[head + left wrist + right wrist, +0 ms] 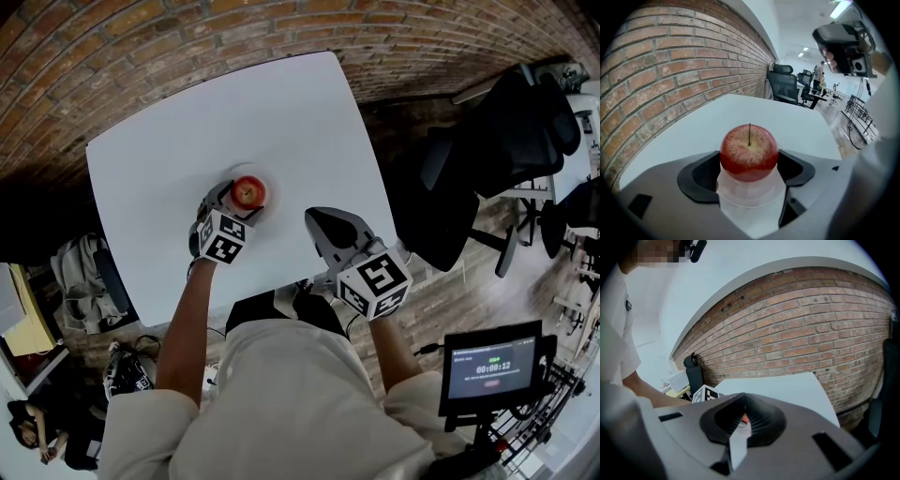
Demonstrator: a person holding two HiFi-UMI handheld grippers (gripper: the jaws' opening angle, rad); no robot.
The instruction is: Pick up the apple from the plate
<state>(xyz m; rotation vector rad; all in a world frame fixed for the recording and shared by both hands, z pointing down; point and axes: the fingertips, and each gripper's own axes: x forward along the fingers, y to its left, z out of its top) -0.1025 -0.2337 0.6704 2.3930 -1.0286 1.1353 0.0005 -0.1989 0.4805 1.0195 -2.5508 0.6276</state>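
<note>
two grippers, head view: left gripper reaches the plate mid-table; right gripper hangs to its right, closer to the near edge of the white table, apart from the plate.
plate, head view: white, holding one red apple.
apple, left gripper view: sits upright on the plate, stem pointing straight up, axis vertical; round, no clear long side.
left jaws, left gripper view: pads flank the apple left and right, grasping it, no gap seen.
right jaws, right gripper view: clenched tip to tip; red sliver in the slit, too small to name.
brick wall, right gripper view: beyond the table's far edge.
</note>
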